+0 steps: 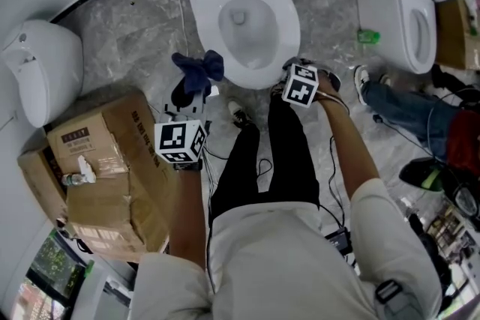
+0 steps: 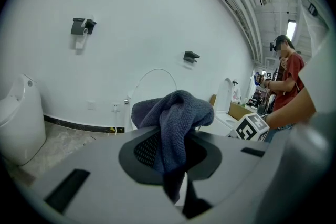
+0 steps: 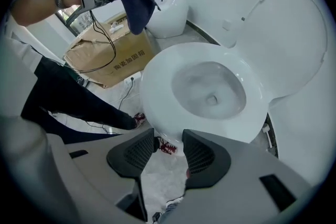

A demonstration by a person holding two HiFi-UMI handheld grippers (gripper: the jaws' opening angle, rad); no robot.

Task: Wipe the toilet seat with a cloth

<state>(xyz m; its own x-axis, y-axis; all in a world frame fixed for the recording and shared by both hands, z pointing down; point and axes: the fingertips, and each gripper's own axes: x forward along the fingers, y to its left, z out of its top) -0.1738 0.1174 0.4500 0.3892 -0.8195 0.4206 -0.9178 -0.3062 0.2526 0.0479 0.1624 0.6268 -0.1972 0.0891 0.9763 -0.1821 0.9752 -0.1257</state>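
1. The left gripper is clenched on a dark blue fluffy cloth.
2. The cloth hangs bunched up in the air, beside the front left of the white oval toilet seat.
3. The right gripper is released and holds nothing, near the seat's front edge.
4. A brown cardboard box sits on the grey stone floor.

Very little here is legible to me. The cardboard box has a small dark label on its top and a line of dark print along one side. In the right gripper view that print looks like Chinese characters, too small and warped for me to read. One cube and the other cube show only black-and-white square code patterns, with no letters or numbers.
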